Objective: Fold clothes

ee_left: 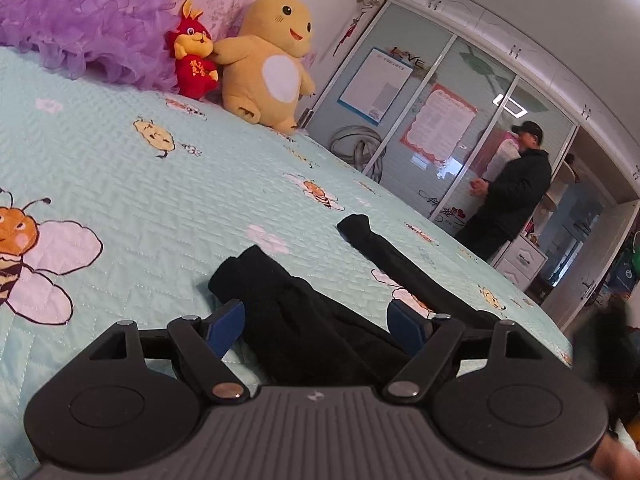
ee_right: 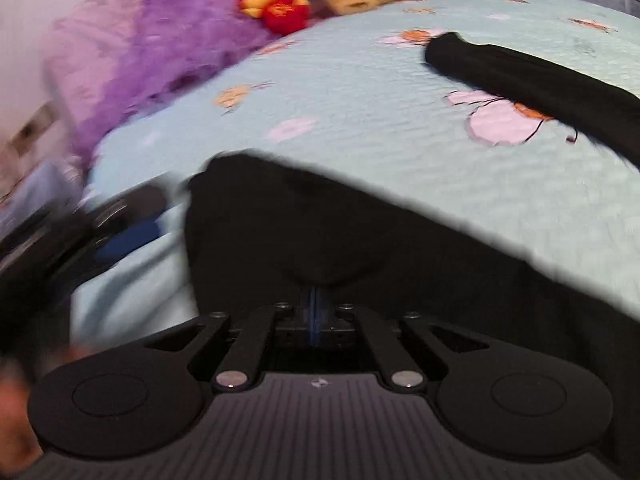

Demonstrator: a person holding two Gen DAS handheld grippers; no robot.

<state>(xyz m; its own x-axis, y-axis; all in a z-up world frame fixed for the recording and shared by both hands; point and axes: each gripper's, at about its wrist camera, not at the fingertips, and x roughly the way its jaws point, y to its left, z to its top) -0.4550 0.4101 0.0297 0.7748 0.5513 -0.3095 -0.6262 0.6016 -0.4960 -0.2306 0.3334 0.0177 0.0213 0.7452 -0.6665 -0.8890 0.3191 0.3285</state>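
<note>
Across the pale turquoise quilted bedspread printed with cartoon bees (ee_left: 132, 184), we saw at the far left a heap of frilly purple ruffled fabric (ee_left: 92, 20), then a small red plush toy (ee_left: 195, 58) leaning against a large rounded yellow plush toy with a white belly (ee_left: 270, 64). Our left gripper (ee_left: 318, 326) stood with its blue pads wide apart, straddling one leg of the soft black trousers (ee_left: 296, 316) without pressing on it; the other leg lay spread to the right. Our right gripper (ee_right: 315, 308) was pinched tight, and the black cloth bunched at its tips seemed caught there, though blur left that uncertain. Farther right stood a glossy sliding-door wardrobe (ee_left: 420, 92) with a person in dark clothing (ee_left: 512, 192) before it.
</note>
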